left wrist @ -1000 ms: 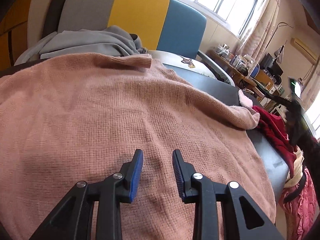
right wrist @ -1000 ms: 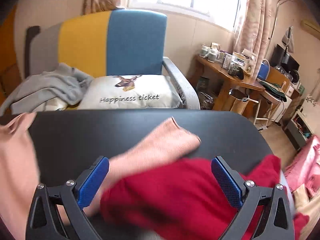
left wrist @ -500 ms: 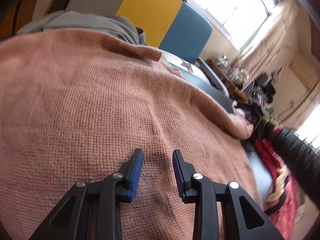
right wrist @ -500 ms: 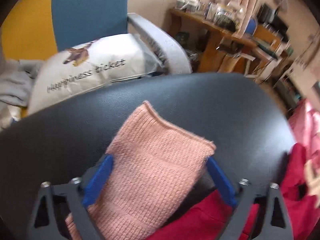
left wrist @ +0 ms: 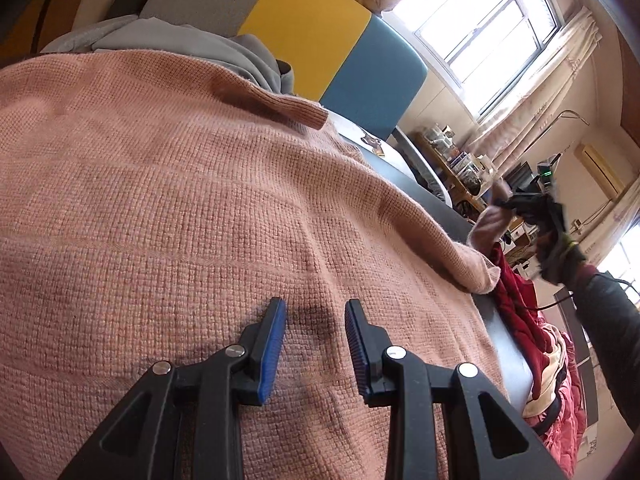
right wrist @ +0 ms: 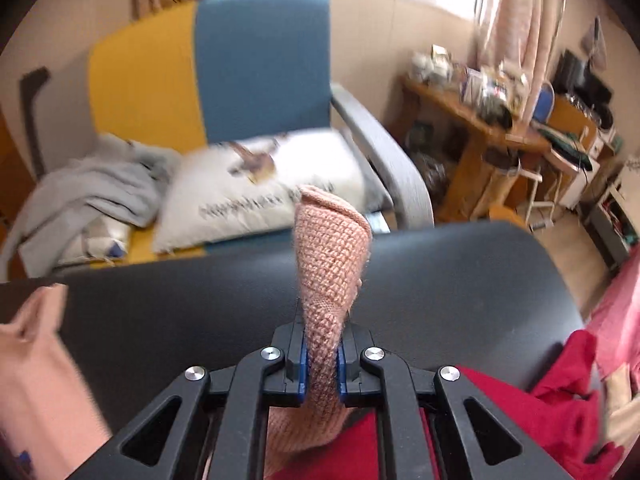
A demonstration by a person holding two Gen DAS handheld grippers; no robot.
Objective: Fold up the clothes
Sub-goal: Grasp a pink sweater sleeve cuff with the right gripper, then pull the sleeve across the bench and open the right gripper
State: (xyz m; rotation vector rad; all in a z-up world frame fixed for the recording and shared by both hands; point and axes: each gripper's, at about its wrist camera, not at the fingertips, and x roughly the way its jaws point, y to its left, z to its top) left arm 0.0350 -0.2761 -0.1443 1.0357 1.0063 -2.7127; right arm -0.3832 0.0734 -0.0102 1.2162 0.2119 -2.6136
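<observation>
A pink knitted sweater (left wrist: 180,200) lies spread over the black table (right wrist: 200,312). My left gripper (left wrist: 315,320) hovers just above its body, open, with only a narrow gap between the blue pads and no cloth in it. My right gripper (right wrist: 322,354) is shut on the sweater's sleeve cuff (right wrist: 330,252), which stands up from the jaws. In the left wrist view the right gripper (left wrist: 532,208) holds that sleeve (left wrist: 490,222) lifted off the table at the far right. Part of the sweater's body (right wrist: 36,372) shows at the left of the right wrist view.
A red garment (right wrist: 560,400) lies heaped at the table's right edge with other pink clothes. Beyond the table stands a blue and yellow armchair (right wrist: 256,60) holding a white cushion (right wrist: 264,184) and a grey garment (right wrist: 92,192). A cluttered wooden desk (right wrist: 480,120) stands at the back right.
My right gripper went from wide open around the sleeve cuff to shut on it, and has lifted it. The left gripper stayed over the sweater, tilting slightly.
</observation>
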